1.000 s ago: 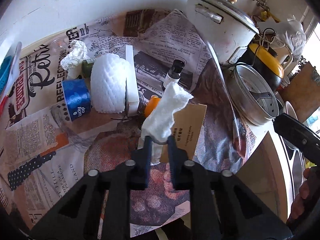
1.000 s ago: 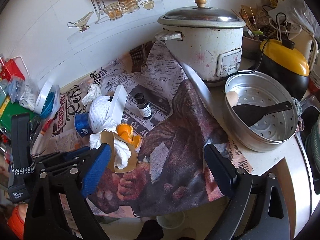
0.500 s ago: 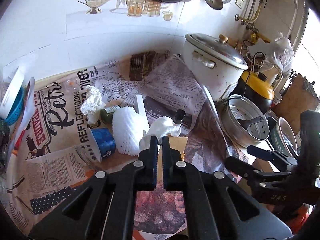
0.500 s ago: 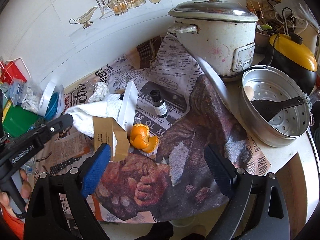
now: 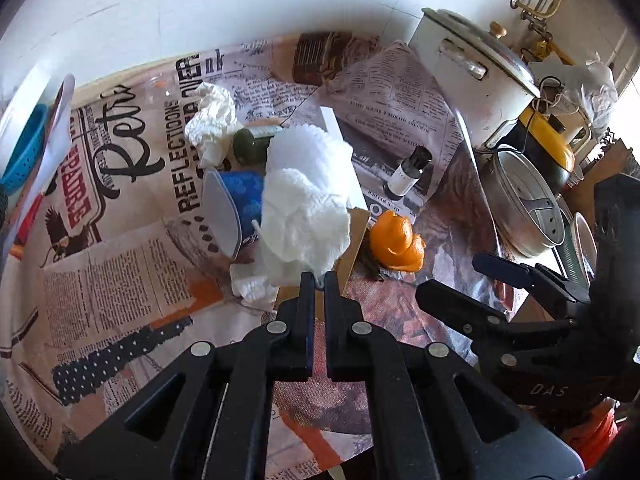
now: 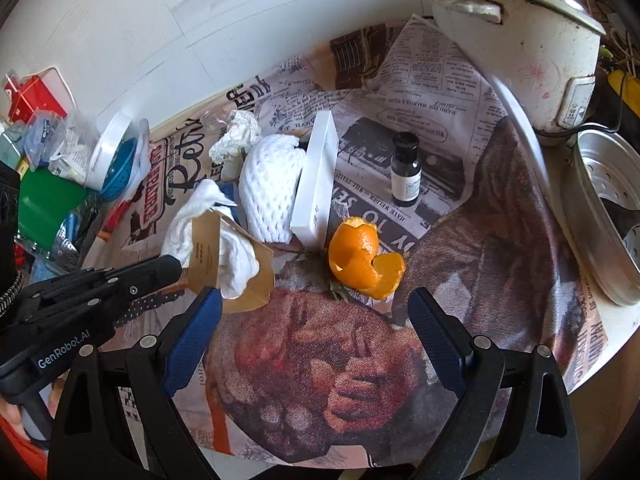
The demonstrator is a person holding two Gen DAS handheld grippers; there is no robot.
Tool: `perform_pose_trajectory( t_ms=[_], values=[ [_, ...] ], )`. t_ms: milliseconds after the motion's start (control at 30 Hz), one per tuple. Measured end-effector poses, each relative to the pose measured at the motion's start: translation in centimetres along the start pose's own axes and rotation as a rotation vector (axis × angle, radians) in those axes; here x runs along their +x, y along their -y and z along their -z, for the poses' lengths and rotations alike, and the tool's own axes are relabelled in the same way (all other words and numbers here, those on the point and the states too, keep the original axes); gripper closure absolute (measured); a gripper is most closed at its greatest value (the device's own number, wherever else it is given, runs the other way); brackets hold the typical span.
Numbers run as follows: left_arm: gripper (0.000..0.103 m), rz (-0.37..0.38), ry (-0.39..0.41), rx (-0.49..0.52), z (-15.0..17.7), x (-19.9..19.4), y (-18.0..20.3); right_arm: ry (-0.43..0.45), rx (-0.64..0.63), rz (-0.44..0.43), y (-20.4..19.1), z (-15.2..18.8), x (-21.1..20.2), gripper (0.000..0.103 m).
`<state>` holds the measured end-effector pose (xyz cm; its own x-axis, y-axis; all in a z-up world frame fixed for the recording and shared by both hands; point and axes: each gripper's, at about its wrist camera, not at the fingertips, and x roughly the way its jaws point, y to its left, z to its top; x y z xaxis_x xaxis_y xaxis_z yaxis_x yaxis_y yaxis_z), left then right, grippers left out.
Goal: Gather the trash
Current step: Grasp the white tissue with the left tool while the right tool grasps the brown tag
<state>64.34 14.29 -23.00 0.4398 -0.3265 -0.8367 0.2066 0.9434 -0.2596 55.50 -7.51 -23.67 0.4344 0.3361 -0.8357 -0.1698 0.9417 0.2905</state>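
My left hand-held gripper (image 5: 316,280), clamped on the tissue (image 5: 306,216), had carried it to the paper bag (image 6: 224,264) on the tabletop (image 6: 592,320). My right hand-held gripper (image 6: 316,320) hung wide open above the orange peel (image 6: 362,258), likely next.

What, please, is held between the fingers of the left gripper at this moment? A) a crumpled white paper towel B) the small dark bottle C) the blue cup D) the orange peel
A: the left gripper is shut on the crumpled white paper towel, lifted above the counter, while the orange peel, the small dark bottle and the blue cup all sit untouched on the newspaper.
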Motion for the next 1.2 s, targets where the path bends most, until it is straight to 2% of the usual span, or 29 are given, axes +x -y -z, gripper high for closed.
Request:
perform_pose_trajectory(
  t_ms=[133,200,300,467,533,600,800,833,967,1067,1200],
  values=[
    [0.101,-0.011,0.006,-0.029,0.4,0.2,-1.3,-0.038,-0.008,-0.007,-0.6,0.0,2.0,0.02],
    [0.101,-0.016,0.009,-0.061,0.6,0.1,-2.5,-0.044,-0.013,-0.027,-0.9,-0.1,2.6,0.031],
    [0.101,-0.037,0.004,-0.099,0.8,0.3,-4.0,-0.058,-0.014,-0.091,-1.7,-0.6,3.2,0.045],
    [0.101,-0.034,-0.005,-0.122,1.2,0.5,-5.5,-0.035,-0.009,-0.223,-3.7,-1.7,3.1,0.054],
    [0.101,-0.028,-0.004,-0.122,1.3,0.5,-5.7,-0.032,-0.026,-0.24,-4.8,-2.1,3.4,0.067],
    [0.101,-0.013,-0.002,-0.126,1.3,0.6,-5.7,-0.047,-0.034,-0.264,-5.6,-2.5,4.1,0.074],
    [0.101,0.004,0.002,-0.118,1.3,0.7,-5.3,-0.065,0.006,-0.359,-6.6,-3.5,4.6,0.078],
    [0.101,0.004,0.003,-0.116,1.4,0.8,-5.2,-0.06,0.003,-0.36,-6.8,-3.6,4.5,0.079],
    [0.101,0.016,0.008,-0.113,1.5,0.6,-5.1,-0.075,0.004,-0.352,-6.8,-3.9,5.3,0.092],
    [0.101,0.009,0.01,-0.108,1.5,0.6,-5.1,-0.087,0.018,-0.375,-6.4,-3.8,5.9,0.096],
    [0.101,-0.027,0.02,-0.111,1.5,0.4,-5.0,-0.048,0.01,-0.384,-6.1,-3.6,4.9,0.101]
  ],
)
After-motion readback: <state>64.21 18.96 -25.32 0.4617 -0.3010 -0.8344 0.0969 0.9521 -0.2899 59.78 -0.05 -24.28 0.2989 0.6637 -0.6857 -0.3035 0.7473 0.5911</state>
